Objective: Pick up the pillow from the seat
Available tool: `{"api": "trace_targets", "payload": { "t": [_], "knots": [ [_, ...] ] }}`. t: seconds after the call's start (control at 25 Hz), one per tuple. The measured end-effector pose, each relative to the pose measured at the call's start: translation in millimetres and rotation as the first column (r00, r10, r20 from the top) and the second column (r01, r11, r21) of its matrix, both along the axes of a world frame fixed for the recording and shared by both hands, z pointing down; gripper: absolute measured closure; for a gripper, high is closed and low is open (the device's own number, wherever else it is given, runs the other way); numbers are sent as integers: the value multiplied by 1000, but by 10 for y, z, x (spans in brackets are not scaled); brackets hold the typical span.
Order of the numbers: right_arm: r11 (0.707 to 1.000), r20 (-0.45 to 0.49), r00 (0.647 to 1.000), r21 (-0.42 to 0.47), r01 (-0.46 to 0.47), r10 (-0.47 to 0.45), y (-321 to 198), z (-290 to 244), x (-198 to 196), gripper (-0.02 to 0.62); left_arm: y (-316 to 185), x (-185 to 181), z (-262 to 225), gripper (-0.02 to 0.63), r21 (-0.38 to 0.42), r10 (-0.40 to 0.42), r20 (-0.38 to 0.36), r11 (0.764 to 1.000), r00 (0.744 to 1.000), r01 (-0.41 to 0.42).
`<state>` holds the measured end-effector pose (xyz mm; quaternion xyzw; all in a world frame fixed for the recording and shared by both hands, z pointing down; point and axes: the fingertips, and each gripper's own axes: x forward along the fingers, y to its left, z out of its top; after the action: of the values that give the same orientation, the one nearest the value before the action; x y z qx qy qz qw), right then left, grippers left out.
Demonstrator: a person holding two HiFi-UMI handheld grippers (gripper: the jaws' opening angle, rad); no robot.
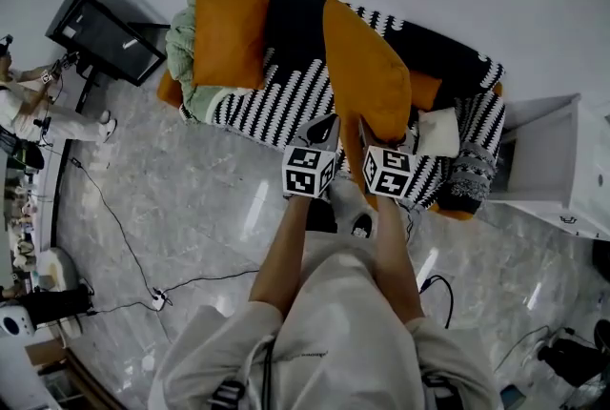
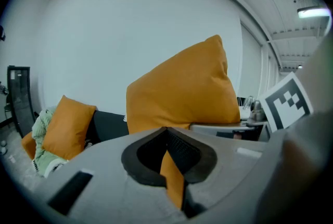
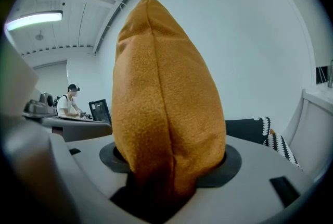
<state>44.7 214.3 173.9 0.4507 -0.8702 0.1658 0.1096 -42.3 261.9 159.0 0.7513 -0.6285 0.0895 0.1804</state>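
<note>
Left gripper is closed, pinching a thin fold of the orange pillow. Right gripper is clamped, half-wide, on its thick edge. Pillow is held on edge above the striped sofa.

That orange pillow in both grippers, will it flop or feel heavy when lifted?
Probably soft yet self-supporting: the orange pillow stands plump above the right gripper, bulging around the jaws. Likely light for its size; the left gripper pinches only a thin corner fold. Its textured fabric should resist slipping.
</note>
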Motion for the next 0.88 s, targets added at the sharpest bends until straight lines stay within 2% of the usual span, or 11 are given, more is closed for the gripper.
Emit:
{"api": "trace_targets", "payload": {
  "t": [0.24,0.48,0.68,0.88],
  "knots": [
    [1000,-19,1000,7,1,-1,88,35,269,285,188,226,5,600,19,-3,15,1000,1000,3],
    [999,-109,994,34,18,-14,159,61,425,285,256,311,-41,600,30,-20,8,999,1000,19],
    [999,-163,986,28,18,-13,201,90,488,285,323,351,29,600,7,-28,3,1000,1000,28],
    [1000,-161,987,21,3,1,232,90,597,285,355,498,92,600,-13,-19,-19,1000,1000,19]
  ]
}}
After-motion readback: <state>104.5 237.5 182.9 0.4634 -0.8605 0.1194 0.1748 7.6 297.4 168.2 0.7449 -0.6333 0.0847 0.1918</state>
